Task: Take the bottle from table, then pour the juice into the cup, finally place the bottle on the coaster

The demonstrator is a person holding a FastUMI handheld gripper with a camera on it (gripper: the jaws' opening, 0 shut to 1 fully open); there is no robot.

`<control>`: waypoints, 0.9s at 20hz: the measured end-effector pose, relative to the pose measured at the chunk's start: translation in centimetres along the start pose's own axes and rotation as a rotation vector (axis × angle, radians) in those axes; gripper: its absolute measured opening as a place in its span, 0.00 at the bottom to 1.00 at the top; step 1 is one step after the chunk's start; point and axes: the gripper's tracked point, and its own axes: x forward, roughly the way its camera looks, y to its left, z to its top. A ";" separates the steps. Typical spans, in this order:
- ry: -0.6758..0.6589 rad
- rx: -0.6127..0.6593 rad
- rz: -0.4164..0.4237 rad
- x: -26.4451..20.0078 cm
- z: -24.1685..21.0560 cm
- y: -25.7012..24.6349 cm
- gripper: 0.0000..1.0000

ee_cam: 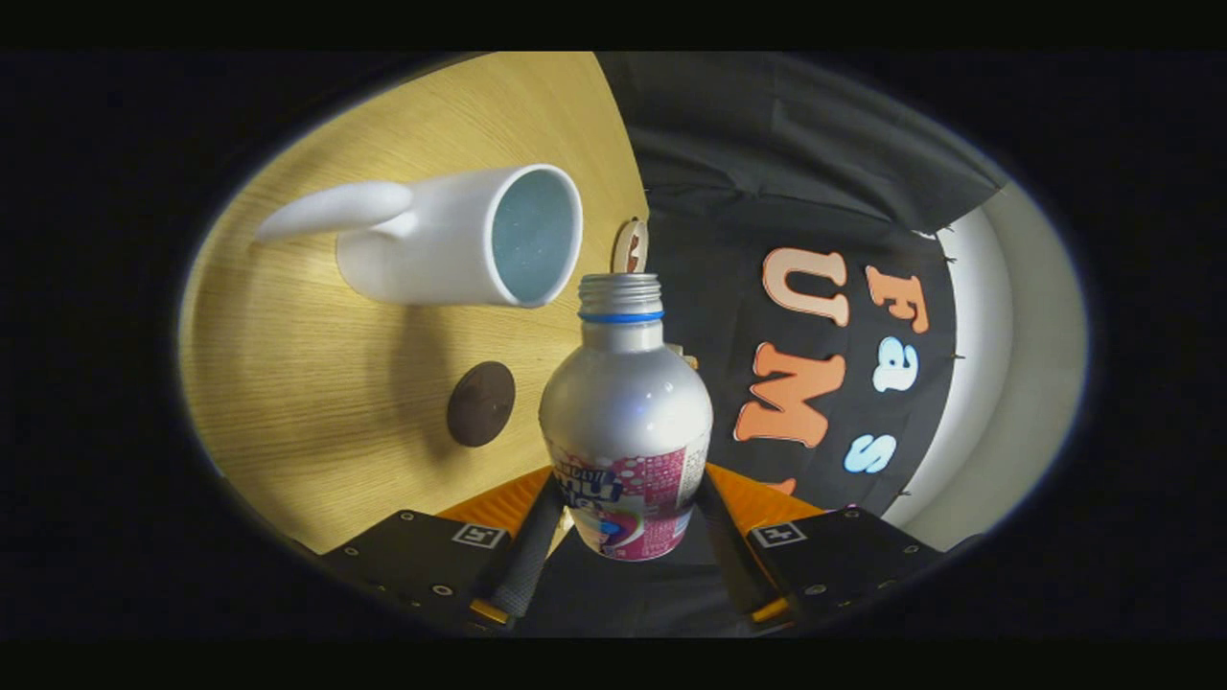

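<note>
My gripper (625,522) is shut on a silver bottle (625,412) with a pink label and a blue ring under its uncapped threaded neck. Both fingers press the bottle's lower body. The whole view is rolled sideways, so the bottle is tipped over with me. Its mouth points toward the rim of a white cup (460,238) with a long handle, which stands on the wooden table (316,402) just beyond the bottle. A dark round coaster (480,403) lies on the table nearer to me than the cup, beside the bottle's shoulder.
A small round wooden piece (630,246) sits at the table's edge behind the bottle's mouth. The table's edge runs close behind the bottle, with the black cloth wall (767,172) beyond it.
</note>
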 end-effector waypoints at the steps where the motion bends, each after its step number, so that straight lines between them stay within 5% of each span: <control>1: 0.000 -0.004 0.003 0.1 0.1 0.0 0.78; 18: -0.031 -0.117 0.016 0.3 1.6 -0.4 0.77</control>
